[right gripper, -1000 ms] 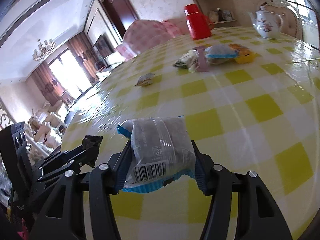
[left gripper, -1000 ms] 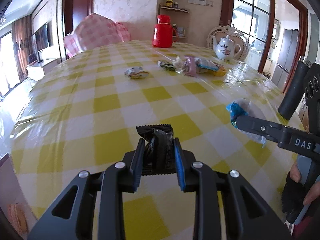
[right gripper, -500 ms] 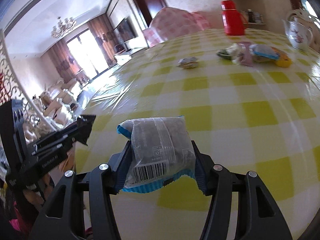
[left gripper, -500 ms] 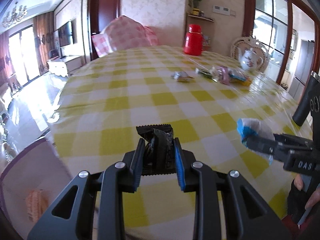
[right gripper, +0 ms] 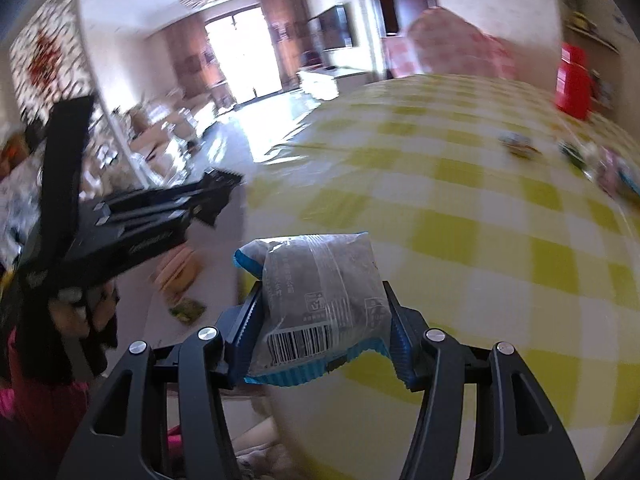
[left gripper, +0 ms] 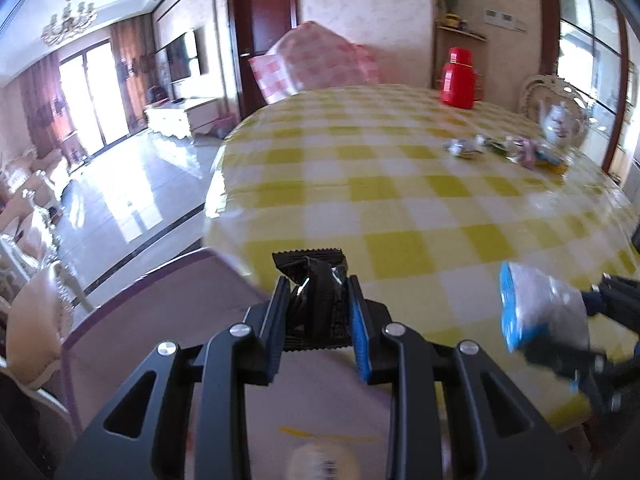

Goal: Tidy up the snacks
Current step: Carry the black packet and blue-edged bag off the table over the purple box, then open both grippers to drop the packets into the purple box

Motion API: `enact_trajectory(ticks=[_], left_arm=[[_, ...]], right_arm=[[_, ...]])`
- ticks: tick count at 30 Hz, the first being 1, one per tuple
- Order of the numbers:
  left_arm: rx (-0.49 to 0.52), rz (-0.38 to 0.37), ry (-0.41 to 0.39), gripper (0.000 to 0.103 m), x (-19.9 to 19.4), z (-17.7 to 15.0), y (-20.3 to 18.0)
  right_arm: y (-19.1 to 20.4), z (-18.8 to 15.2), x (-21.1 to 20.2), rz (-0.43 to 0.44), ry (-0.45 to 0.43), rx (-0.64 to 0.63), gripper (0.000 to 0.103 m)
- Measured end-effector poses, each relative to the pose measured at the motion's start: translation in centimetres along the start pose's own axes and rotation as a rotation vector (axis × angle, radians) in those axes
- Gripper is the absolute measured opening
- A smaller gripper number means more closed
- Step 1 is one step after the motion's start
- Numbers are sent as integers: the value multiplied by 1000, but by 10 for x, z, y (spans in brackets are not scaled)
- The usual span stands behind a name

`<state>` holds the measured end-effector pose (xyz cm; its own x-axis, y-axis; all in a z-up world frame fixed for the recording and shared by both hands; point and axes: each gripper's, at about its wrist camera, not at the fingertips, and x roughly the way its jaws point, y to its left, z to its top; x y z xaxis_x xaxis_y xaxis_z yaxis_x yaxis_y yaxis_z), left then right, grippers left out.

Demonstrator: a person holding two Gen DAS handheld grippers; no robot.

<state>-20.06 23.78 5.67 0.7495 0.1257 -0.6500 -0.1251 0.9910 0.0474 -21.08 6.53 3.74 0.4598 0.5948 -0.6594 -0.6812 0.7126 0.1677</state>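
Note:
My left gripper (left gripper: 318,284) is shut on a crumpled black snack packet (left gripper: 310,266). It hangs over the left edge of the yellow-checked table (left gripper: 400,200), above a pale bin with a purple rim (left gripper: 120,300). To its right, my right gripper (right gripper: 322,292) is shut on a clear packet with blue edges and a barcode (right gripper: 320,280), held over the table's edge. The left wrist view shows that same clear packet (left gripper: 540,312) at the right. In the right wrist view the left gripper (right gripper: 216,196) is at the left, with several snacks (right gripper: 180,276) lying in the bin below it.
A pile of snacks (left gripper: 520,152) and a single wrapped snack (left gripper: 458,147) lie far across the table. A red thermos (left gripper: 458,78) and a white teapot (left gripper: 560,122) stand at the back. A pink checked chair cover (left gripper: 316,60) is behind the table. A hand (right gripper: 68,312) grips the left tool.
Both grippers have swung left from over the middle of the table to its left edge, each keeping its packet. The purple-rimmed bin has come into view below the left gripper.

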Motion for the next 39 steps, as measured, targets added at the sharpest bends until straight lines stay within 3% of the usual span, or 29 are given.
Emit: enact_trajectory(ticks=[6,13,16,17,18,20,26,30,36,39], left_arm=[[-42,61,26,29,2,-4,41],[-23,149,90,29,6,-11,71],[-43,193,95,32,4,-12,83],[-51,215,94,50,3,-12,86],[-57,241,87,77,2,-11,89],[-46,283,64,84,-2,-12,89],[-29,277,63,90,2,-10,77],[-22,243,45,95,3,-7,62],[1,151,39,95,6,-1,20],[-8,41,18,99,5,9,-15]], right_arm=[[57,8,22,58,21,-148,55],[108,6,51,104,74,-270,55],[117,6,57,177,77,-288,57],[119,6,57,187,66,-288,59],[119,7,54,193,54,-288,65],[117,8,50,193,34,-283,68],[85,8,30,171,-5,-196,68],[44,6,10,86,-54,-103,75],[-33,-2,-37,-75,-138,46,85],[-77,-10,-55,-124,-154,161,88]])
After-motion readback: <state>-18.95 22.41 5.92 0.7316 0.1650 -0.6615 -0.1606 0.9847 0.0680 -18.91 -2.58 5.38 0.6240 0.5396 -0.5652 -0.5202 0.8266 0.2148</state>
